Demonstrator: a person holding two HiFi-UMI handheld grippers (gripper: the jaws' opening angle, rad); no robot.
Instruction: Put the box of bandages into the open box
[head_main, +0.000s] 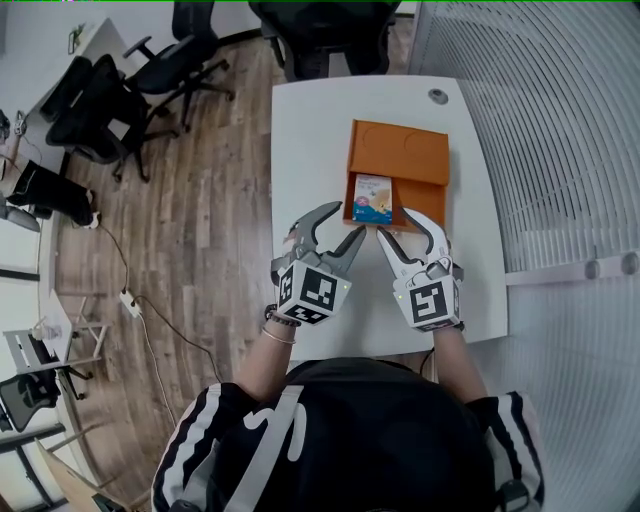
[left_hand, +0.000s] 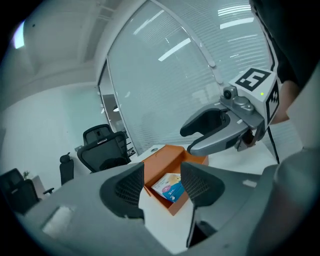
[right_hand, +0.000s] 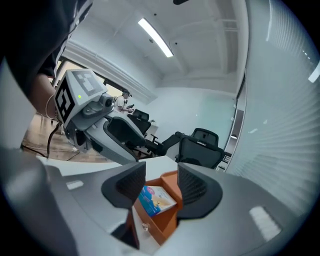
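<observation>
Sleeves (head_main: 200, 440) with white stripes lead up to the two hands, each holding its tongs over the near part of the white table (head_main: 300, 130). The left tongs (head_main: 345, 222) stand open, jaws well apart with nothing gripped; in the left gripper view only the boxes beyond show through the gap. The right tongs (head_main: 397, 222) are just beside them, also spread wide and empty, and their tips point the same way. Both pairs of tips sit just short of the near wall of the orange box (head_main: 398, 150); the left pair is by its near left corner and the right pair by its near right corner. Whether any tip touches the wall cannot be told. The bandage box (head_main: 372, 198), light blue with a pale picture, lies inside the open part of the orange box, towards its left side and tilted slightly against the wall. A small knob (right_hand: 145, 227) shows on the orange box's near wall in the right gripper view. Farther on, a round grommet (head_main: 438, 96) is set in the table's far corner. Black chairs (head_main: 110, 100) stand on the wooden floor (head_main: 200, 200) to the left, and slatted blinds (head_main: 540, 120) run along the right.
</observation>
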